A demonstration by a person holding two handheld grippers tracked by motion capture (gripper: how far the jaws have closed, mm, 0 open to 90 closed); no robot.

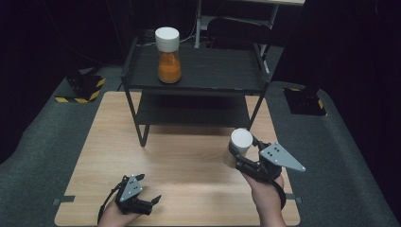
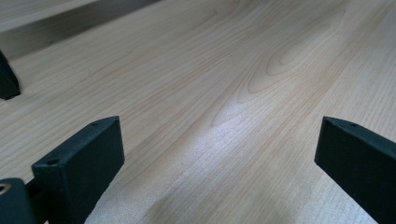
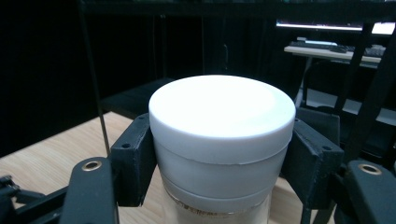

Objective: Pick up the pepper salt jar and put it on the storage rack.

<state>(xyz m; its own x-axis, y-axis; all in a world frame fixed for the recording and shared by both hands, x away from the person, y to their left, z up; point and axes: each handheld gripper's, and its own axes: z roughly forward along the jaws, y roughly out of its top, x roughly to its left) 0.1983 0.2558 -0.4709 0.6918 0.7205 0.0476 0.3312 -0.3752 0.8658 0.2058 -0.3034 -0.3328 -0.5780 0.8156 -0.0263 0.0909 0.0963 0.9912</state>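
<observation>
Right gripper [image 1: 242, 152] has the white-capped clear jar of pale powder [image 1: 240, 144], jaws pinching it from both sides just under the wide white lid, and in the right gripper view that jar [image 3: 222, 140] sits upright between the two black jaws, pale contents just showing below the cap. It's over the right part of the light wooden tabletop [image 1: 179, 161], just in front of the black two-tier metal shelf rack [image 1: 198, 71]; whether the jar's base touches the wood, I cannot tell. Up on the rack's top shelf stands a second clear jar with a white cap and orange powder inside [image 1: 169, 54], towards the left end, upright, well apart from the held one. Over at the near left edge, the left gripper [image 1: 149, 201] lies low over the tabletop, jaws spread wide with nothing between them; the left gripper view shows bare wood grain [image 2: 224, 93] in the gap. Grey carpeted floor [image 1: 340, 156] surrounds the tabletop.
</observation>
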